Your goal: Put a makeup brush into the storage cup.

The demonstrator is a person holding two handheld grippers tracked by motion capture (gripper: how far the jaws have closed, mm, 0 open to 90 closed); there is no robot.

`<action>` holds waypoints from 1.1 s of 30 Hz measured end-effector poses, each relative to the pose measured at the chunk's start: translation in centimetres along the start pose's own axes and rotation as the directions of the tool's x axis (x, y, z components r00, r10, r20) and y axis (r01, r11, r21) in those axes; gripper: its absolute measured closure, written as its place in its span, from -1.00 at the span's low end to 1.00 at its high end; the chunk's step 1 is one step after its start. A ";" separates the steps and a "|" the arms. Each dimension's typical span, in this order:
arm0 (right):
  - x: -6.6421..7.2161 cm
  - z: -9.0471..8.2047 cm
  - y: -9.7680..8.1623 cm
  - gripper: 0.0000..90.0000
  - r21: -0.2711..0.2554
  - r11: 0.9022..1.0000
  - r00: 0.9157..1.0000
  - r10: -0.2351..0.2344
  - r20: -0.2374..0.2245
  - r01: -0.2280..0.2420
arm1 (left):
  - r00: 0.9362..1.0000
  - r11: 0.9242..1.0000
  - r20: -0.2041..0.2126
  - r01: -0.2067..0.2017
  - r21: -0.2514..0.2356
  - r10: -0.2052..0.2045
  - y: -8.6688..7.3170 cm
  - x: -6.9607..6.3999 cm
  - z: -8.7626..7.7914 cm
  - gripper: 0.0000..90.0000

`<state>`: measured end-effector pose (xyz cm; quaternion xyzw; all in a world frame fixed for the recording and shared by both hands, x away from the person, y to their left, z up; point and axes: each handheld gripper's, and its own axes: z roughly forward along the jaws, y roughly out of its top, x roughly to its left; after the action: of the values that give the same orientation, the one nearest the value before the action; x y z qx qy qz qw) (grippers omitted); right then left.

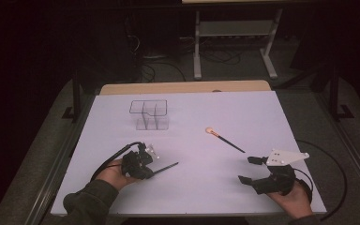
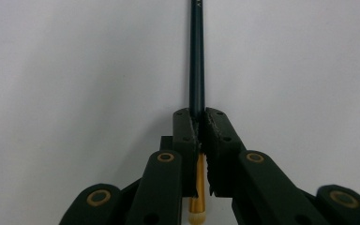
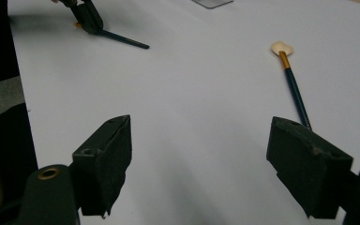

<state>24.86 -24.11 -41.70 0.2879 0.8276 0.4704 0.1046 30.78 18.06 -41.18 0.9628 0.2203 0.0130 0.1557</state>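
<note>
The left tongs (image 1: 155,165) are black, with brass-coloured rivets at the joints of their arms and small screws in the flat pads. A black cable loops from each tool. The right tongs (image 1: 247,169) carry a grey three-cornered plate on top. The person wears dark olive sleeves.

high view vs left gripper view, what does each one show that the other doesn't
Only the high view takes in the clear organizer at the back of the white table, a second brush lying loose on it, and the right claw, open and empty. Only the left gripper view gives the close detail: the pads pinching the dark handle, with the gold ferrule and pale bristle tip behind them. Both share the left claw shut on the held brush, its handle pointing away over the white surface.
</note>
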 end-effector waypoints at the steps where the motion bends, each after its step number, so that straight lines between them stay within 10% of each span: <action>1: 0.0 0.1 0.0 -0.52 0.002 1.000 1.000 0.000 -0.002 0.000 | 1.000 1.000 0.003 -0.003 0.000 0.003 0.0 0.1 -0.1 0.86; 33: 0.3 1.5 2.8 -0.52 0.063 0.997 0.996 -0.041 -0.082 0.047 | 0.998 0.995 0.033 -0.054 -0.083 0.056 0.9 -0.1 -3.9 0.85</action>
<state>26.33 -21.77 -40.09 0.2538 0.8522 0.4519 0.0721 30.67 18.42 -37.17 0.9614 0.1902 0.0092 0.1984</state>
